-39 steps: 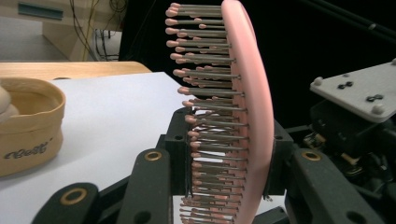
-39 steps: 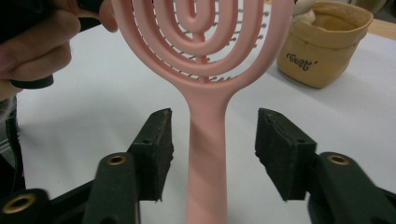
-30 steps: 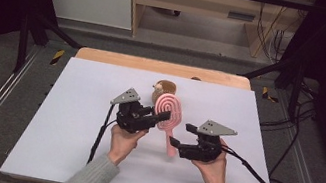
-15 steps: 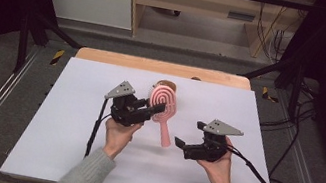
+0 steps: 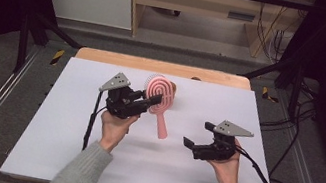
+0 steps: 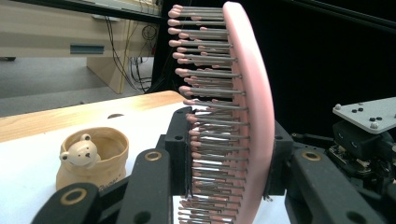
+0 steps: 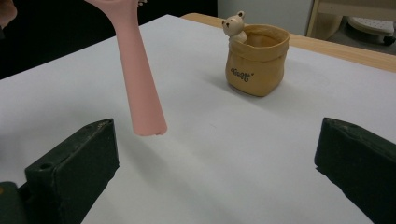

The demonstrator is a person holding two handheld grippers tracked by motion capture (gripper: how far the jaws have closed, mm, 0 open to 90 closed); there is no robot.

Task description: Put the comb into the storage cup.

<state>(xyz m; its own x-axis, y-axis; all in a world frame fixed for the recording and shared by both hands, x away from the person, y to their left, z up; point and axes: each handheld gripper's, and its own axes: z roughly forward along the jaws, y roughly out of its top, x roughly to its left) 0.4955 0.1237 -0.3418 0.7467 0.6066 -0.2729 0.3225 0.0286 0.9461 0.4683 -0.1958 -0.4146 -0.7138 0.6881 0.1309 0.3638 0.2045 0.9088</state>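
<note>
The left gripper (image 5: 153, 101) is clamped on the head of the pink hairbrush (image 5: 160, 96), holding it above the tabletop (image 5: 63, 155). Its handle hangs toward the near side. The right gripper (image 5: 195, 139), jaws just opened wide with nothing between them, sits to the right of the handle.

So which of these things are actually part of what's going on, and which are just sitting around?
In use:
- pink hairbrush, lifted off the table
- left tongs, shut on the brush head
- right tongs, open, just let go, nothing between them

Just lying about:
- small tan pot with a bear figure, standing untouched
- white table
- wooden board at the far edge
</note>
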